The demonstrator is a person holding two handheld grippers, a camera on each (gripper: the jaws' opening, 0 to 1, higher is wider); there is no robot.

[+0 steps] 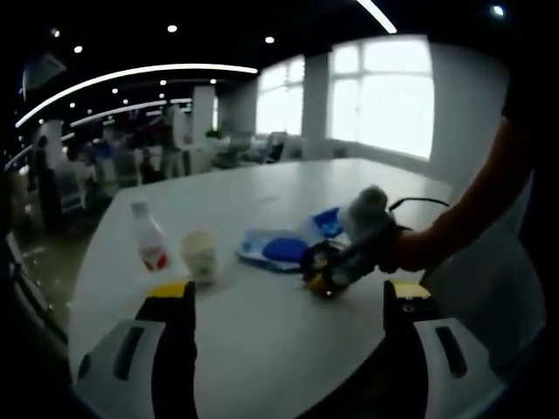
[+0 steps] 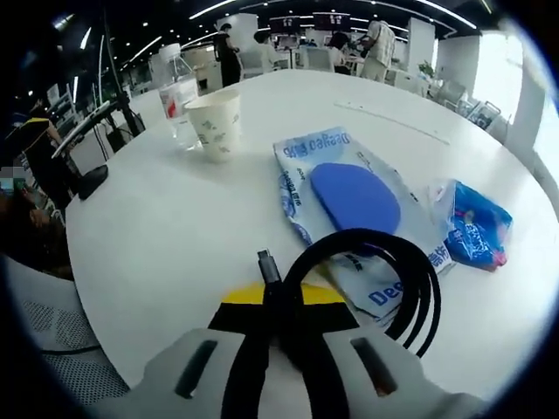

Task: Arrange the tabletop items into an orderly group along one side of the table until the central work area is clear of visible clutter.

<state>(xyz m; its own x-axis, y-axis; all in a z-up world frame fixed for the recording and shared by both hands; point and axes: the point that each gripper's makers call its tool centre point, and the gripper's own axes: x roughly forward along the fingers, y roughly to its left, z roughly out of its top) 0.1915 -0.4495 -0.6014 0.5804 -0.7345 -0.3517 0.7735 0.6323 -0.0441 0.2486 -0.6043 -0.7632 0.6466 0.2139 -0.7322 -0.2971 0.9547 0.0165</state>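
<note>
My left gripper is open above the near part of the white table, nothing between its yellow-tipped jaws. Ahead stand a small plastic bottle with a red label and a paper cup. A flat white-and-blue packet and a smaller blue packet lie to their right. The right gripper comes in from the right, held by a gloved hand. My right gripper is shut on a coiled black cable, which overlaps the large packet. Cup, bottle and blue packet lie beyond.
The round table's edge curves close on the left, with a mesh chair below it. A person's arm reaches in from the right. Desks, chairs and people stand far behind in the office; bright windows lie beyond.
</note>
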